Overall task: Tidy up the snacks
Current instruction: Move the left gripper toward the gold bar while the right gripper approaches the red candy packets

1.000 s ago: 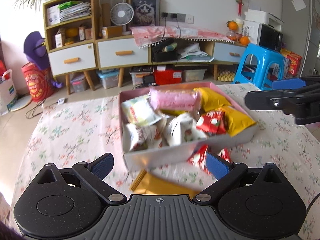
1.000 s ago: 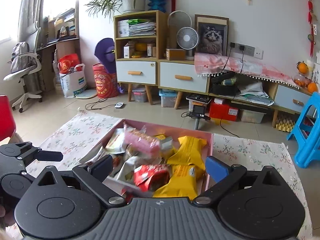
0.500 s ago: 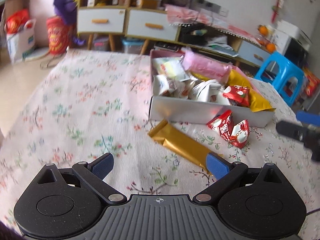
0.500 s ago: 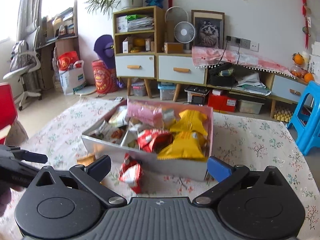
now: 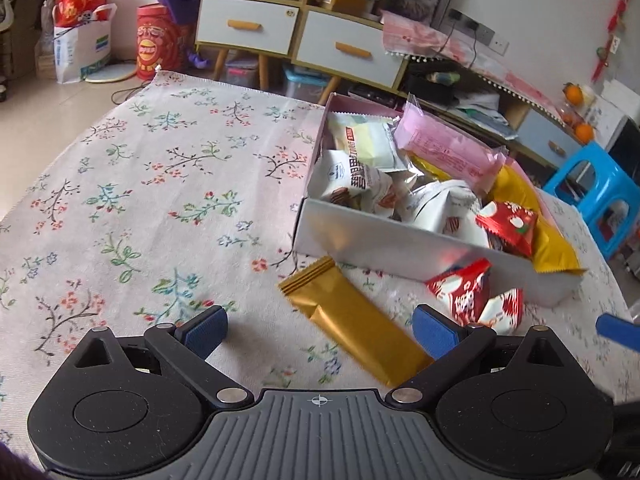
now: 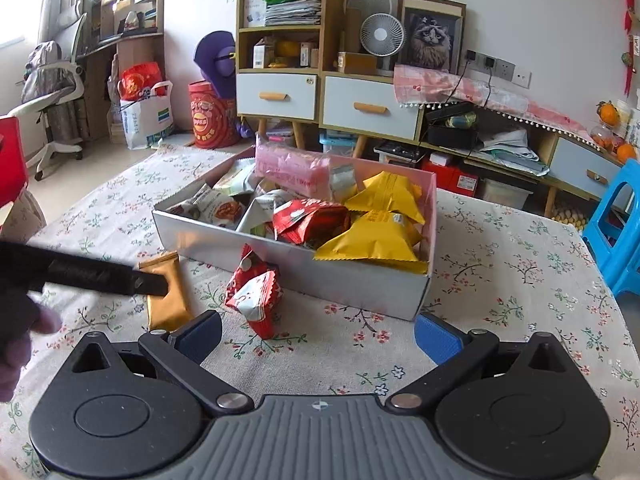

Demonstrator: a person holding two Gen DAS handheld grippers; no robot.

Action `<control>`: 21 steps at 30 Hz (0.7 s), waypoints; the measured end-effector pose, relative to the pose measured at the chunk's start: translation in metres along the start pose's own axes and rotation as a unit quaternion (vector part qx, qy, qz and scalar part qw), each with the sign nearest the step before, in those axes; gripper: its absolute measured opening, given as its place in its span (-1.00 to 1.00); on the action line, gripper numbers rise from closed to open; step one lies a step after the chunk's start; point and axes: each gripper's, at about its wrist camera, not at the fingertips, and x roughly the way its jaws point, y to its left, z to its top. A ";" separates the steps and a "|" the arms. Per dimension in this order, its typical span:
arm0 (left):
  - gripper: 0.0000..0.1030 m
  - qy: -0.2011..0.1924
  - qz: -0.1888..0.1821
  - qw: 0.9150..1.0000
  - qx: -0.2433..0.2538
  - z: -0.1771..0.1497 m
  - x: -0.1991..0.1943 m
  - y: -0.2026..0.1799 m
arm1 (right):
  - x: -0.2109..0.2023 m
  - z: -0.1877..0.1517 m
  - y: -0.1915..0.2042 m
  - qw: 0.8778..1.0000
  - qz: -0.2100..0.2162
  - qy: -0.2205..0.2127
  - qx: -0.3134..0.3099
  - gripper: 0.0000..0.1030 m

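A white box with a pink inside [image 5: 400, 246] [image 6: 360, 276] stands on the flowered tablecloth, heaped with snack packets: pink, yellow, red and white. A gold bar packet [image 5: 352, 322] [image 6: 166, 298] and a red-and-white packet [image 5: 476, 296] [image 6: 254, 292] lie on the cloth in front of the box. My left gripper [image 5: 320, 330] is open and empty, just short of the gold packet. My right gripper [image 6: 318, 332] is open and empty, a little back from the red packet. The left gripper's black finger [image 6: 100, 276] crosses the right wrist view over the gold packet.
The table's edges fall away at the left and far side. Beyond stand a low cabinet with drawers [image 6: 332, 100], a blue stool [image 5: 592, 200] [image 6: 616, 232], bags on the floor and a white chair [image 6: 52, 100]. Bare flowered cloth [image 5: 140, 200] spreads left of the box.
Both grippers have pulled back from the box and lowered toward the cloth. The left one has swung left, bringing the gold packet between its fingers' line. Both stay open.
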 end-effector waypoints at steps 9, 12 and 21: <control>0.94 -0.002 0.042 0.996 0.077 -0.009 0.007 -0.017 | 0.011 -0.003 0.004 0.999 0.009 0.018 -0.025 0.83; 0.94 -0.001 0.035 0.995 0.090 -0.013 0.001 -0.011 | 0.016 -0.003 0.003 0.999 0.013 0.024 -0.022 0.83; 0.89 0.009 0.032 0.995 0.094 -0.014 -0.012 0.016 | 0.031 0.003 0.006 0.999 0.030 0.041 -0.021 0.82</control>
